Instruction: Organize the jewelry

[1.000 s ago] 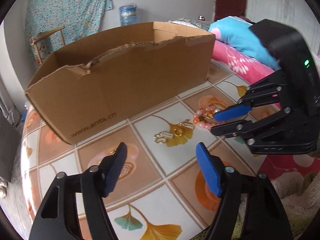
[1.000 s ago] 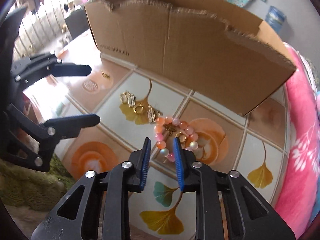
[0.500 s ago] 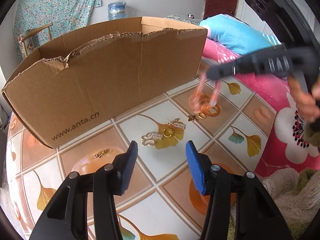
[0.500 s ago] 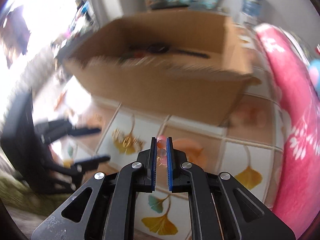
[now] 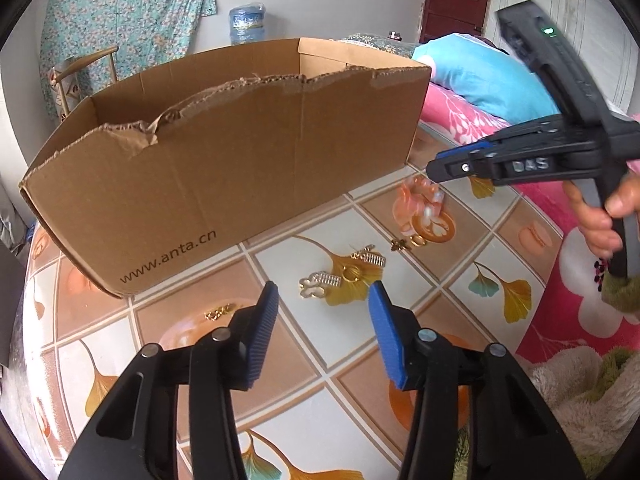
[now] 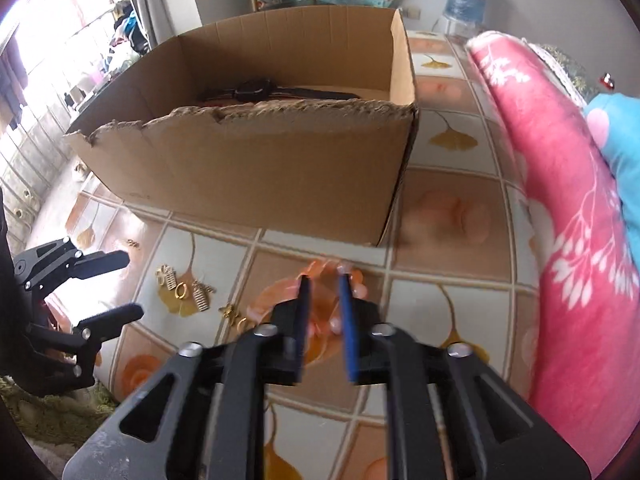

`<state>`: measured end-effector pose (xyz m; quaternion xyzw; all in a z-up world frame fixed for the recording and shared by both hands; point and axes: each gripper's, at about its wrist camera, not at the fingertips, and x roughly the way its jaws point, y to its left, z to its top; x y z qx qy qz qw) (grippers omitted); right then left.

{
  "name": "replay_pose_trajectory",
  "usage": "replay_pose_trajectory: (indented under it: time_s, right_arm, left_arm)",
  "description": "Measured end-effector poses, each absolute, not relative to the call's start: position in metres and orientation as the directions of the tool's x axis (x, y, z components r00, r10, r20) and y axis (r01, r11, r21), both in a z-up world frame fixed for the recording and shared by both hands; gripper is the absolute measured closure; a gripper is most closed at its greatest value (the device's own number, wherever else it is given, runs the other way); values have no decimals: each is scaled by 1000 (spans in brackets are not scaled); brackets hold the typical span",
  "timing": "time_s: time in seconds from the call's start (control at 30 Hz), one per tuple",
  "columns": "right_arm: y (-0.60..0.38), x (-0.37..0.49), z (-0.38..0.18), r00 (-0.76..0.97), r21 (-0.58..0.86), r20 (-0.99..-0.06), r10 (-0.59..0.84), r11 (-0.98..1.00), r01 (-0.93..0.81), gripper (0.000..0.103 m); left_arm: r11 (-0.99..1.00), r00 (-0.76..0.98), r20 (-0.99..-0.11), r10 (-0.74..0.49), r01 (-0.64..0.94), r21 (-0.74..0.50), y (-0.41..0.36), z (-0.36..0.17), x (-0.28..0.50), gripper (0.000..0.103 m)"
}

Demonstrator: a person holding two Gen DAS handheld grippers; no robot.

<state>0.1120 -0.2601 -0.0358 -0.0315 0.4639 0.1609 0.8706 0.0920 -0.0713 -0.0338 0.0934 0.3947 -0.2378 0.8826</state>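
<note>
A pink bead bracelet [image 5: 418,200], motion-blurred, hangs in the air just under my right gripper [image 5: 438,162], above the tiled surface near the cardboard box [image 5: 240,160]. In the right wrist view, my right gripper [image 6: 324,280] has its jaws opening, and the blurred bracelet [image 6: 352,280] shows around and behind its tips, with no pad pressing on it. My left gripper [image 5: 324,292] hovers low over the gold earrings [image 5: 320,282]. Its jaws are closing with nothing between them. A black watch [image 6: 256,90] lies inside the box [image 6: 260,168].
More small gold pieces lie on the tiles: a hoop [image 5: 352,274], a charm and a ring [image 5: 400,244], and a chain [image 5: 218,312] near the box. A pink blanket [image 6: 560,240] borders the right side. A person's hand [image 5: 600,216] holds the right gripper.
The right gripper shut on the bracelet, lifted it off the tiles and carried it toward the box; its jaws have now parted. The left gripper's jaws have narrowed.
</note>
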Motion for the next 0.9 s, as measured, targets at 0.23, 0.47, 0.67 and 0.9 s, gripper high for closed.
replay_pose_trajectory:
  time_s: [0.23,0.47,0.67,0.9]
  right_arm:
    - [-259,102,-28,496,325,-736,460,884,-336,70]
    - [-237,96,-42,424,344,-757,498,855,-389,81]
    - [-236,99,-47,414,368,-754,511,850,-378,81]
    - [-233,102,-50,405,383,-753,519,846,-371,81]
  left_arm:
    - [862,577,-743,-341,506,-2,-81,-30,101,70]
    - [857,587,-746,-315,513,42,-86,-28,110,78]
    - [859,559,-778,-288,510,48,-83,-33,120,85]
    - [855,528,-807,-263,516,59,-86,-43,127,85]
